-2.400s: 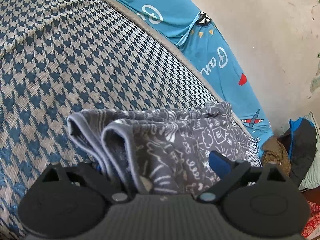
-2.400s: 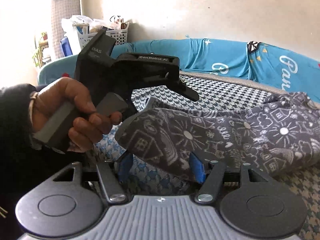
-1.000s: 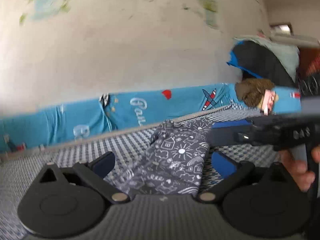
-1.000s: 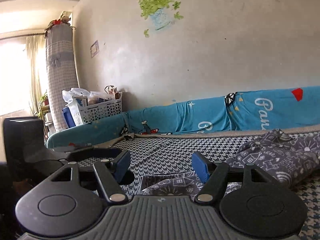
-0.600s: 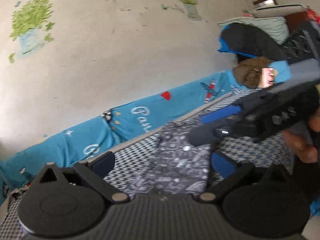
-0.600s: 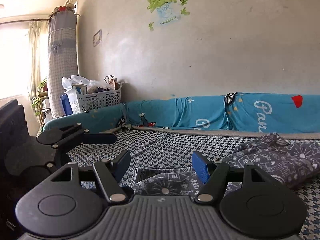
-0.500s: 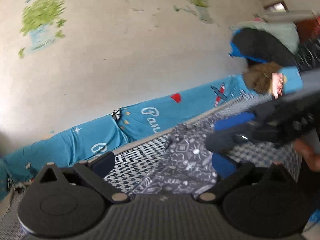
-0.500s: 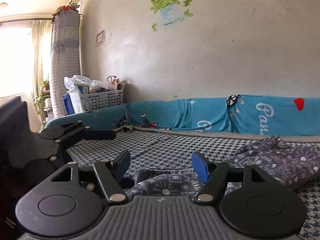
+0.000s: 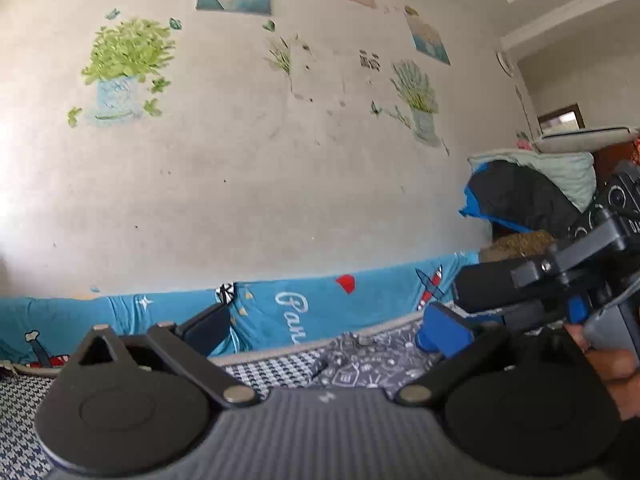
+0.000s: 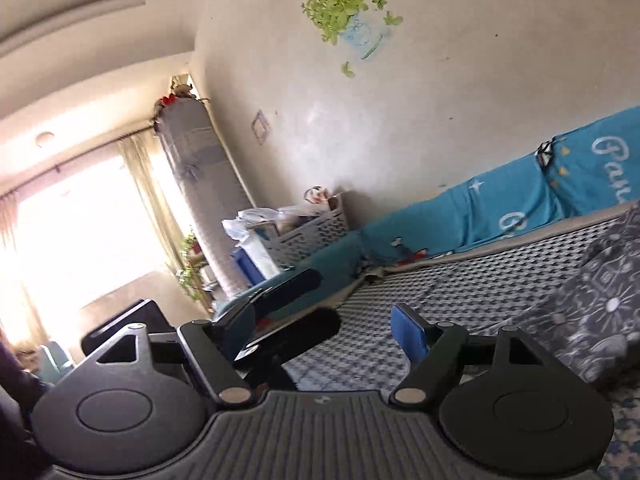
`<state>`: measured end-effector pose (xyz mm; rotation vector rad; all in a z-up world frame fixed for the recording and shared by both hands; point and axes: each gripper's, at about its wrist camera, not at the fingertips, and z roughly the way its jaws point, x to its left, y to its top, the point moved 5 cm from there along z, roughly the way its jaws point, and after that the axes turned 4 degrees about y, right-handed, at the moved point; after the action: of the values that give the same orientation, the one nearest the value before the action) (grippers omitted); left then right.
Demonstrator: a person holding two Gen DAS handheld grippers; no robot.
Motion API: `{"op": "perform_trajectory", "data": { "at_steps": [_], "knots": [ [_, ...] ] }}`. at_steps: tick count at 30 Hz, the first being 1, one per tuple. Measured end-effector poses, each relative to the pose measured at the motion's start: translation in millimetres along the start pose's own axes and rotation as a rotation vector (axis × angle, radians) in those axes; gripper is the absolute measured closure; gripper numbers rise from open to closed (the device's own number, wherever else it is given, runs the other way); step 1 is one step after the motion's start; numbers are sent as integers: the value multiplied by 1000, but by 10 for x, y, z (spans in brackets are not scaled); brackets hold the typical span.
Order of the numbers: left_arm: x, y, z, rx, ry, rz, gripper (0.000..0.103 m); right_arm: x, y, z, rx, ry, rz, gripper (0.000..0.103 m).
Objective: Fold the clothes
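Note:
The grey garment with white doodle print point(image 9: 360, 364) lies folded on the blue-and-white houndstooth bed cover point(image 10: 460, 292). In the left wrist view it sits low, just beyond my left gripper point(image 9: 326, 332), which is open and holds nothing. My right gripper point(image 10: 324, 330) is also open and empty; the garment point(image 10: 600, 312) lies off to its right, apart from its fingers. Each gripper shows in the other's view: the right one point(image 9: 540, 288) with a hand point(image 9: 612, 364) on its handle, the left one point(image 10: 288, 308) dark and close in front.
A blue printed bolster point(image 9: 304, 312) runs along the wall behind the bed. A pile of dark and light clothes point(image 9: 520, 196) sits at the far right. A grey basket point(image 10: 308, 232) and a bright window point(image 10: 80, 240) are at the left.
Both grippers have let go of the garment and lifted off it. The left view has tilted up to the wall. The right view has rolled and turned left, putting the garment at its right edge.

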<state>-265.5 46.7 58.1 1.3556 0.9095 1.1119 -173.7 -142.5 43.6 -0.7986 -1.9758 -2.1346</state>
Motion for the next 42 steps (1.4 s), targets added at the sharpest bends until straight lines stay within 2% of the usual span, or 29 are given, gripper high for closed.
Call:
{"op": "perform_trajectory", "data": {
  "at_steps": [8, 13, 16, 22, 23, 26, 36, 42],
  "knots": [
    [-121, -53, 41, -10, 40, 37, 0, 33, -44, 92, -10, 77, 63, 25],
    [-173, -96, 63, -6, 49, 61, 0, -13, -54, 119, -34, 68, 155, 21],
    [-178, -109, 94, -8, 50, 42, 0, -53, -55, 129, -55, 64, 224, 18],
    [-157, -144, 146, 0, 36, -23, 0, -36, -45, 97, -105, 52, 244, 13],
    [-164, -155, 157, 3, 35, -26, 0, -35, -47, 100, -107, 53, 254, 8],
    [-179, -184, 193, 16, 32, -33, 0, 7, -64, 113, -118, 33, 240, 1],
    [-102, -236, 298, 65, 29, -100, 0, 1, -102, 149, -123, -17, 230, 0],
    [-73, -225, 324, 82, 29, -83, 0, -9, -114, 165, -109, -29, 192, 0]
  ]
}}
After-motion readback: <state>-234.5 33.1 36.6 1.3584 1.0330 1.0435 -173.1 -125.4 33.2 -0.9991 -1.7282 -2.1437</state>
